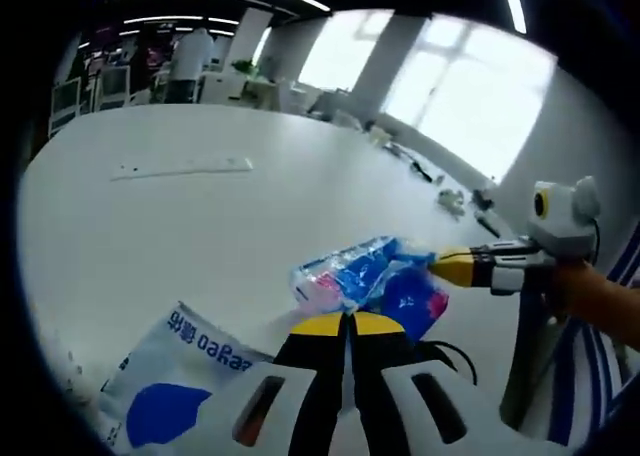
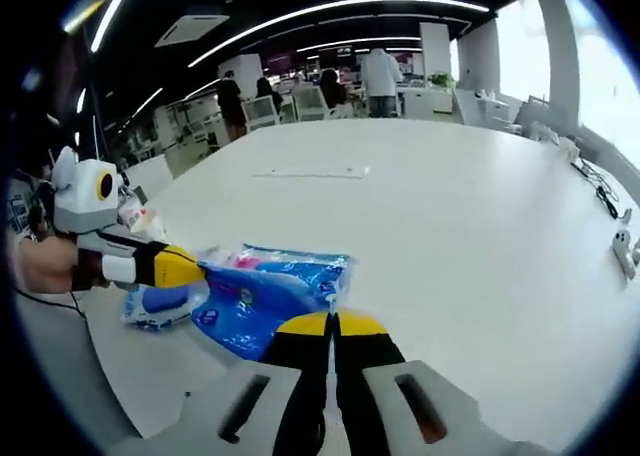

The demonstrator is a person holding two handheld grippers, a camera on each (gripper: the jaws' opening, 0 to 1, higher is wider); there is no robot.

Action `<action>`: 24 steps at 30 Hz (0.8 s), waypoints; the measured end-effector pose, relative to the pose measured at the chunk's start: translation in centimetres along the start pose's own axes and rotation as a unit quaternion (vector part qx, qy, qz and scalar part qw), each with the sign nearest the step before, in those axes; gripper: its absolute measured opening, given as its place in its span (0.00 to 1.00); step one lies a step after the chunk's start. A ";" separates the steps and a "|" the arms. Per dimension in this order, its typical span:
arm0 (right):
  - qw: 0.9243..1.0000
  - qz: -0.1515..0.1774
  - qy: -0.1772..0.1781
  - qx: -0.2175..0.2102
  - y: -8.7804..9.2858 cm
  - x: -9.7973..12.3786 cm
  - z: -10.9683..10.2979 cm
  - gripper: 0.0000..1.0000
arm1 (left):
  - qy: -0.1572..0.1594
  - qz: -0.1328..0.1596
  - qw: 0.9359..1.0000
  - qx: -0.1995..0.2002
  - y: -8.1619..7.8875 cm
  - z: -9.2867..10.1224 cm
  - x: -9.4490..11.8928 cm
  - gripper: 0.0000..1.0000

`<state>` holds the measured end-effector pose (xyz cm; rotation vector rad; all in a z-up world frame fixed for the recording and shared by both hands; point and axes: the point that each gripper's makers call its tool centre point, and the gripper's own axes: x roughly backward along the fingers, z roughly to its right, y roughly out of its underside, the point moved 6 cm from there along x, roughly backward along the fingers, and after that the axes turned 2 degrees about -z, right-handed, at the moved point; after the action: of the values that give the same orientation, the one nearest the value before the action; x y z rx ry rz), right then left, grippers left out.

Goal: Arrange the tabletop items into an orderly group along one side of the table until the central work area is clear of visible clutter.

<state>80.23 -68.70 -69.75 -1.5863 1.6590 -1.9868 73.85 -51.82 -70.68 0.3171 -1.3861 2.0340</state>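
Two grippers meet at a blue and pink packet on the white table.

In the left gripper view, the left gripper (image 1: 349, 323) has its jaws pressed together, right next to the blue and pink packet (image 1: 365, 281). The right gripper (image 1: 452, 266) pinches the packet's edge. A white and blue bag (image 1: 175, 381) lies beside them. In the right gripper view, the right gripper (image 2: 330, 326) is clamped on the packet (image 2: 265, 291) lying on the table (image 2: 450, 226).

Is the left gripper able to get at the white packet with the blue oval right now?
Probably yes: the white packet with the blue oval lies uncovered beside the shut left gripper.
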 end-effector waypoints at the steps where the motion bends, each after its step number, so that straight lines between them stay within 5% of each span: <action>1: 1.000 -0.001 0.001 -0.001 0.1 0.0 0.1 0.00 | 0.001 0.001 1.000 0.000 0.1 0.1 -0.2 0.00; 24: 0.999 -0.007 0.016 -0.038 2.6 -1.4 2.6 0.00 | 0.007 -0.005 1.000 0.017 1.7 0.1 -3.2 0.00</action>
<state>81.50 -70.53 -72.95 -1.6036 1.7599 -1.9879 75.21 -53.48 -73.61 0.3216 -1.3409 2.0496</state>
